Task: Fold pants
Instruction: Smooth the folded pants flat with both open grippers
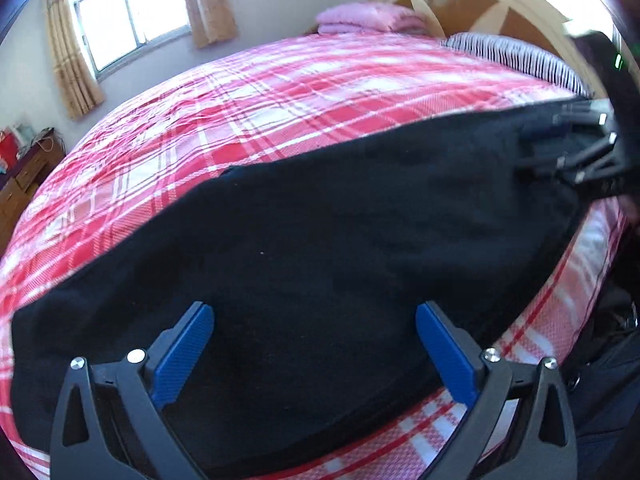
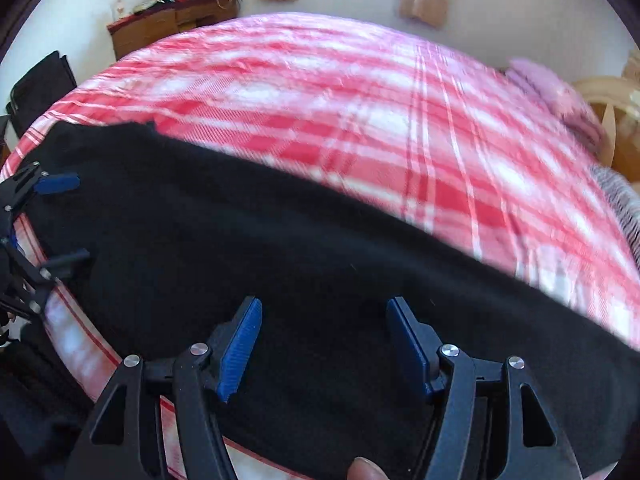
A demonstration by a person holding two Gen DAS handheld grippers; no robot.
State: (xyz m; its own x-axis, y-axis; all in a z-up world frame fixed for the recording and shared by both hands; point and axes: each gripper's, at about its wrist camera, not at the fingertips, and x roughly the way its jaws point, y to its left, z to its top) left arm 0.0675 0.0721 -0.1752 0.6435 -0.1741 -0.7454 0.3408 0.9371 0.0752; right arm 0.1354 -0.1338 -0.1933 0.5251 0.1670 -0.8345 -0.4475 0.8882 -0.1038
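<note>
The black pants (image 1: 320,248) are lying flat in a long band along the near edge of the bed (image 1: 240,120), which is wearing a red-and-white plaid cover, lightly wrinkled. Beyond the soft, matte, fleecy-looking cloth, most of the plaid is lying bare. The left gripper (image 1: 314,344) is hovering with jaws released above one end; the right gripper (image 2: 324,344) is hanging likewise, jaws spread and grasping nothing.
</note>
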